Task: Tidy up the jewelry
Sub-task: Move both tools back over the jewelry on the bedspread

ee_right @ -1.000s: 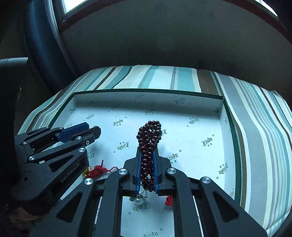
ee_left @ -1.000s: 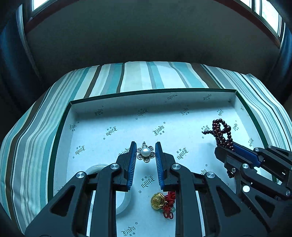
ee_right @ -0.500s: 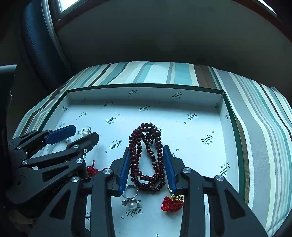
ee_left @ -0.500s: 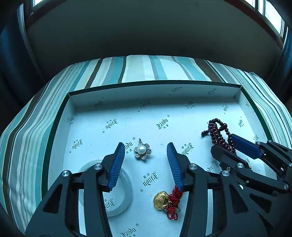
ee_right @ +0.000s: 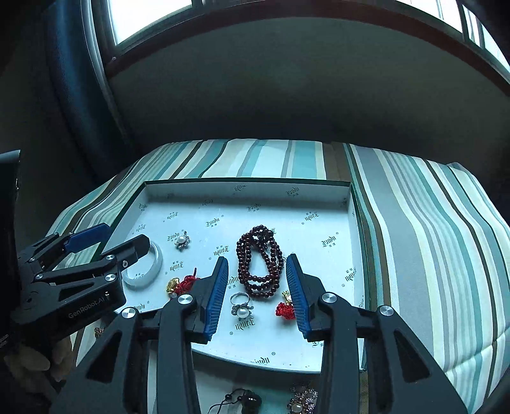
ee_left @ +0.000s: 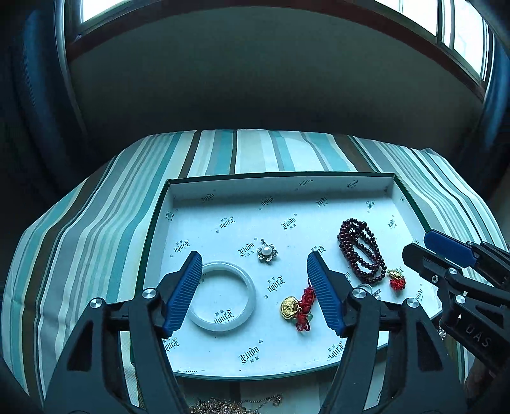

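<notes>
Both claws lifted, released; left claw (ee_left: 255,286) opening, right claw (ee_right: 256,283) spread; beads (ee_right: 259,261), pendant (ee_left: 267,253) in tray (ee_left: 287,181).

Daylight is coming in from the windows (ee_left: 459,28) along the top, casting a cool bluish tint. The wall below is sitting in dim shade. Fisheye bending is curving the edges, and corners are darkening.

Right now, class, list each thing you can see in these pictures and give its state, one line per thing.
Left claw: opening, nothing between its fingers.
Right claw: open, holding nothing.
Bead string: lying coiled in the tray.
Pearl flower pendant: lying flat, untouched.
White bangle: flat in the tray.
Pearl ring: resting in the tray.
Tray: uncovered, on the striped cloth.
</notes>
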Action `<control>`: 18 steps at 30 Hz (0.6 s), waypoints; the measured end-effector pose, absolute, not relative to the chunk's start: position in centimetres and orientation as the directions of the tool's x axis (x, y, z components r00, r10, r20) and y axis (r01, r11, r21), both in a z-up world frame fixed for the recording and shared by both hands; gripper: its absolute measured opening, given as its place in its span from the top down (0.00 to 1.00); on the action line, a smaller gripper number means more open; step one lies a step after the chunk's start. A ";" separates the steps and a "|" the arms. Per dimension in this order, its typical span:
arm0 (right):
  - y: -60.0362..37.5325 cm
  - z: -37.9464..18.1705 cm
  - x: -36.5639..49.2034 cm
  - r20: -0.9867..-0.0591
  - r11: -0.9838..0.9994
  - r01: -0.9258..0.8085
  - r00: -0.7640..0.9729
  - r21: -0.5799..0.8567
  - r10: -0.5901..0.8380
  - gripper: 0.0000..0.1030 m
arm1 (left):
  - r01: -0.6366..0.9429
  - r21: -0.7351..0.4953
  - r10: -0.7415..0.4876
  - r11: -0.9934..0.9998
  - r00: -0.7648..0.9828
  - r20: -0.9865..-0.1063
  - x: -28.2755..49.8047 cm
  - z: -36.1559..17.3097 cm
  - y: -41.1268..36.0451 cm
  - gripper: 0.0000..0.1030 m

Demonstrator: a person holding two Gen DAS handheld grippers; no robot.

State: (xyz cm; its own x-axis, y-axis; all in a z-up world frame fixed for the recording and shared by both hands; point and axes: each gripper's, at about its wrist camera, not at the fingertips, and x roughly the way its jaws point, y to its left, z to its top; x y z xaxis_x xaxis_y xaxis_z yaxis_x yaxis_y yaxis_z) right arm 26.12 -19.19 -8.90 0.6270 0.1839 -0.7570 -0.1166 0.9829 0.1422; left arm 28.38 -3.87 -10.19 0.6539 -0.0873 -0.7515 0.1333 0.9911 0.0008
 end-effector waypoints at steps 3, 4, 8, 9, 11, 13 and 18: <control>-19.6 -8.7 24.1 -0.757 0.984 -0.106 0.628 0.146 0.180 0.63 | 0.124 -0.002 -0.083 0.992 0.656 -0.750 26.4 -9.9 -2.8 0.34; -19.7 -8.7 23.4 -0.759 0.984 -0.106 0.626 0.146 0.180 0.63 | 0.120 -0.004 -0.082 0.993 0.654 -0.752 25.7 -9.9 -2.5 0.34; -19.9 -9.2 20.4 -0.773 0.986 -0.104 0.612 0.134 0.169 0.63 | 0.110 -0.003 -0.073 0.994 0.640 -0.765 23.0 -10.5 -1.5 0.34; -20.0 -9.4 19.7 -0.777 0.986 -0.104 0.606 0.133 0.169 0.63 | 0.105 0.002 -0.066 0.994 0.636 -0.769 22.3 -10.8 -1.2 0.34; -20.1 -9.9 18.2 -0.785 0.985 -0.106 0.595 0.134 0.170 0.63 | 0.088 0.007 -0.050 0.996 0.626 -0.778 20.8 -11.3 -0.6 0.33; -20.0 -10.7 16.8 -0.799 0.985 -0.111 0.577 0.129 0.170 0.63 | 0.076 -0.001 -0.048 0.997 0.613 -0.789 19.4 -11.9 0.1 0.33; -19.7 -12.5 14.5 -0.830 0.984 -0.126 0.528 0.129 0.177 0.63 | 0.054 0.013 -0.021 0.998 0.583 -0.812 16.4 -13.4 1.2 0.33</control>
